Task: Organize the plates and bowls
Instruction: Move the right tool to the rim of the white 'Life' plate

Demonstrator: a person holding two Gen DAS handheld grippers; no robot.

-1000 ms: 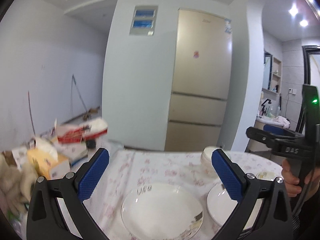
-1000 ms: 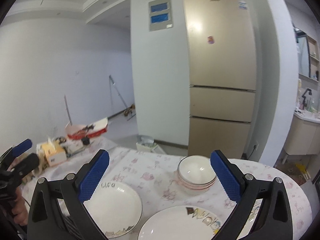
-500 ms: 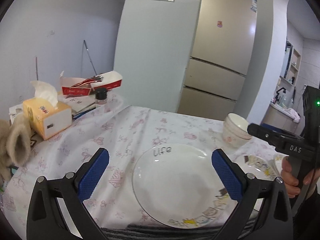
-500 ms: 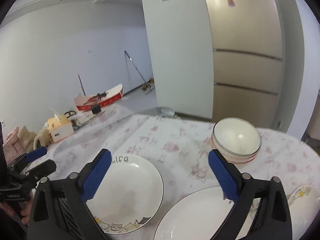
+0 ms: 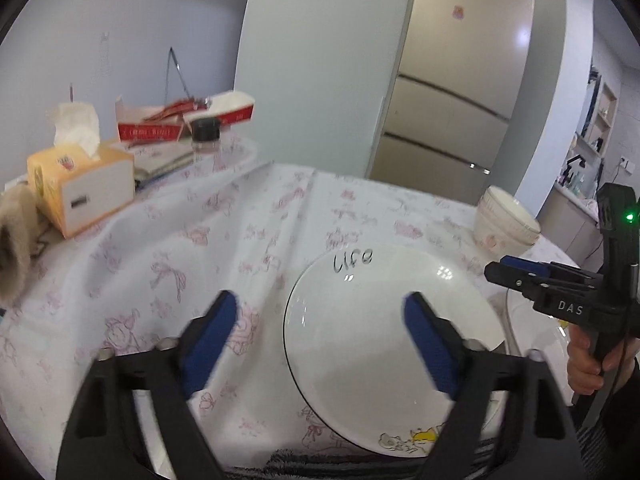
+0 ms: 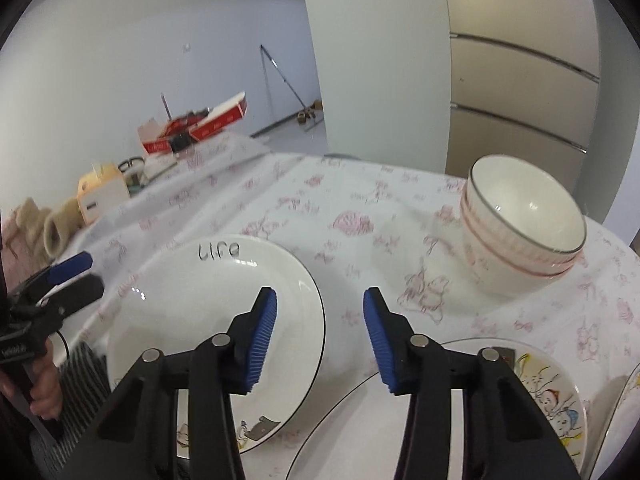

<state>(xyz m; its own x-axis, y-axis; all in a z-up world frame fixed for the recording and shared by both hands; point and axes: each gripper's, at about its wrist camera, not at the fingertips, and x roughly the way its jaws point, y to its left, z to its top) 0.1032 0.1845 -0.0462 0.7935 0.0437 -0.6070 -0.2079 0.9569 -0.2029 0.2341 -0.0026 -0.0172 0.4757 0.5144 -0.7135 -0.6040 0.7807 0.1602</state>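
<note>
A white plate marked "Life" (image 5: pixel 372 328) lies on the flowered tablecloth (image 5: pixel 240 232); it also shows in the right wrist view (image 6: pixel 192 296). My left gripper (image 5: pixel 320 336) is open and empty over the plate's left rim. My right gripper (image 6: pixel 320 332) is open but narrower, empty, above the plate's right edge. A second cartoon plate (image 6: pixel 500 408) lies at the lower right. A stack of white bowls with pink bands (image 6: pixel 524 232) stands at the right; it also shows in the left wrist view (image 5: pixel 504 220).
A tissue box (image 5: pixel 80 188), a red carton (image 5: pixel 184 120), a small jar (image 5: pixel 205 133) and a plush toy (image 5: pixel 14 240) sit at the table's left. A gold fridge (image 5: pixel 452 100) stands behind. A third plate's rim (image 6: pixel 628 396) shows at far right.
Both grippers have tilted down and moved closer to the table. Both have narrowed their jaws, the right more. The plates and bowls have not moved.
</note>
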